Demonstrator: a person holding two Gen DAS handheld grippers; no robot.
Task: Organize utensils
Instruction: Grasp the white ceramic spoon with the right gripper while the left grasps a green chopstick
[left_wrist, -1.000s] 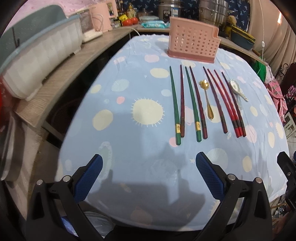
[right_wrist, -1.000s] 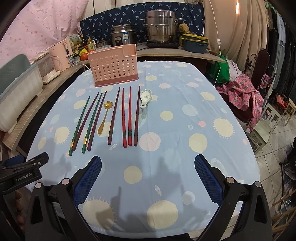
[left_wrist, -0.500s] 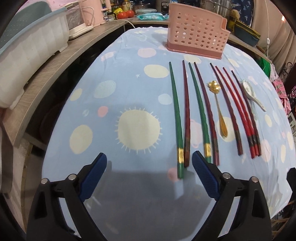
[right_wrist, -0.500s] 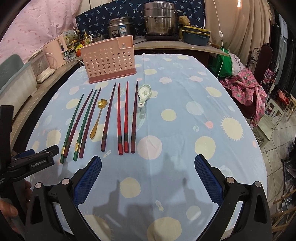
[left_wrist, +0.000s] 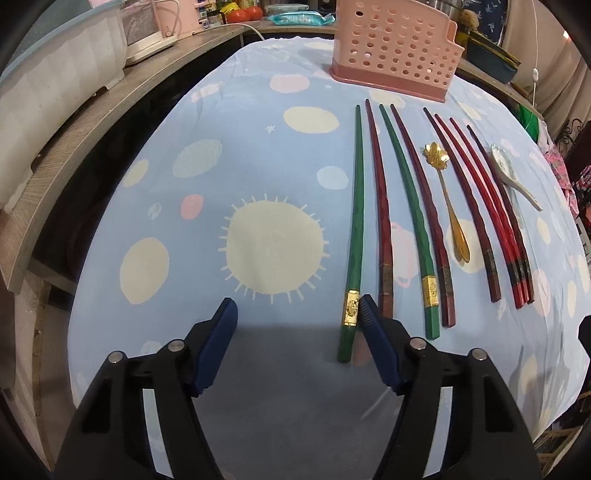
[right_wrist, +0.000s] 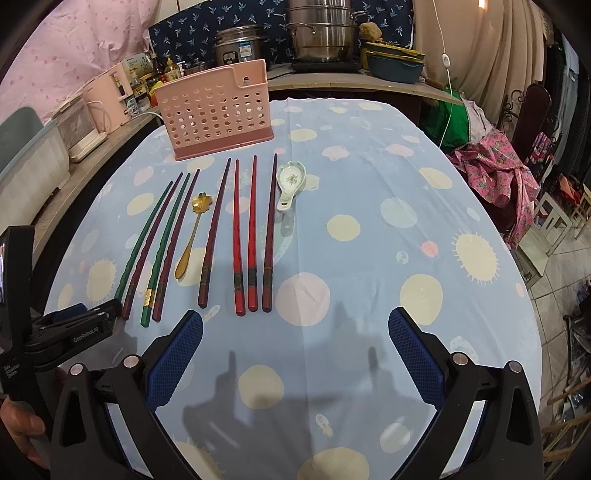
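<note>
Your left gripper (left_wrist: 295, 314) is closing beside the leftmost green chopstick (left_wrist: 355, 221), nothing between its pads yet; your right gripper (right_wrist: 295, 325) hangs wide apart and empty. The chopstick lies flat on the tablecloth (left_wrist: 207, 206) before the pink basket (left_wrist: 395, 48). It looks light, stiff and slick (lacquered, probably), so pinch near the thick banded end.

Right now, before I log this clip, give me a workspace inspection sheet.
Surface: tablecloth, blue with spots, flat.
Job's things: eight chopsticks in a row, leftmost a green chopstick; gold spoon; ceramic spoon; pink holder upright behind, none seen in it.
Clutter: nothing seen on the cloth.
Grippers: left gripper closing, green chopstick's end just inside its right finger, not pinched; right gripper open, empty.
Cables: white cord hanging at right.
Surroundings: steel pots, counter appliances.
</note>
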